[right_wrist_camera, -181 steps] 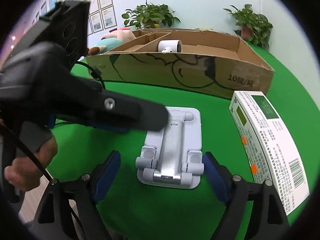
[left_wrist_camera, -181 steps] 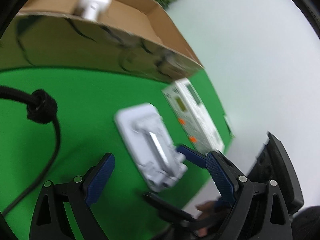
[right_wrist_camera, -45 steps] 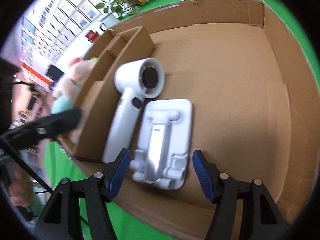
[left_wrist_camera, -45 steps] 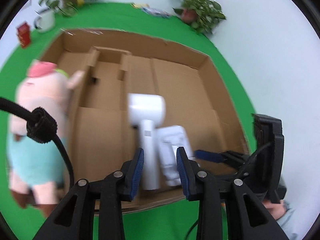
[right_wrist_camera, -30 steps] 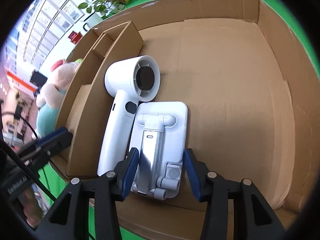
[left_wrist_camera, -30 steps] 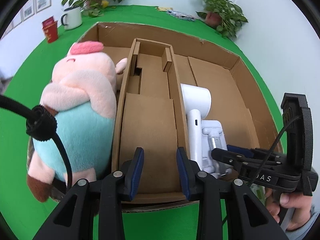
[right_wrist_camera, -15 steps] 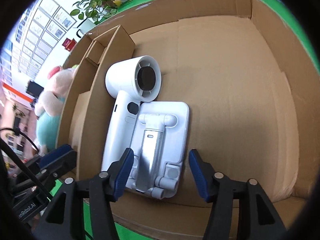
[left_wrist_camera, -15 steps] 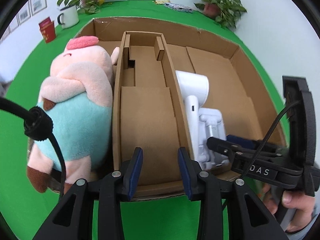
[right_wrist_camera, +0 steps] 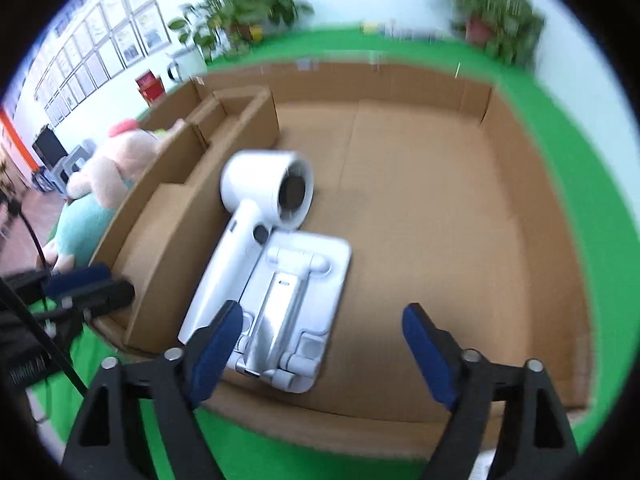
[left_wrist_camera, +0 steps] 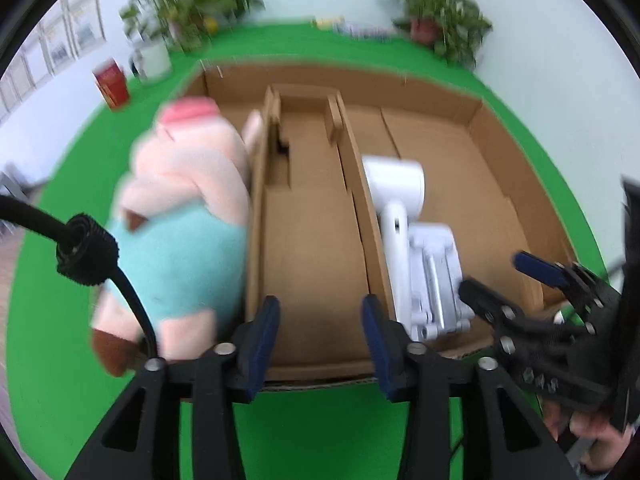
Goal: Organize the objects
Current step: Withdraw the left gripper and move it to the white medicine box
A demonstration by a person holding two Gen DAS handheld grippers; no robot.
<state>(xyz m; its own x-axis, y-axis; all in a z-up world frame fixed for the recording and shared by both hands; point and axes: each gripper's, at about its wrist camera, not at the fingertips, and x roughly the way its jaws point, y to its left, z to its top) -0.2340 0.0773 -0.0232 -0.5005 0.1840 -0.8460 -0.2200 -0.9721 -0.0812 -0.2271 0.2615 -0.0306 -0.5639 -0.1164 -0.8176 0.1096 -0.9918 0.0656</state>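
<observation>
Right tool point(right_wrist_camera: 322, 344) opening wide, nothing between its pads; the phone stand point(right_wrist_camera: 296, 300) lies flat in the cardboard box point(right_wrist_camera: 500, 240), large right compartment, touching the hair dryer point(right_wrist_camera: 256, 216). Left tool point(left_wrist_camera: 320, 332) opening too, empty, over the middle compartment. Risk: a finger snagging the box's near wall or nudging the stand. Frames blurred; no writing legible.
</observation>
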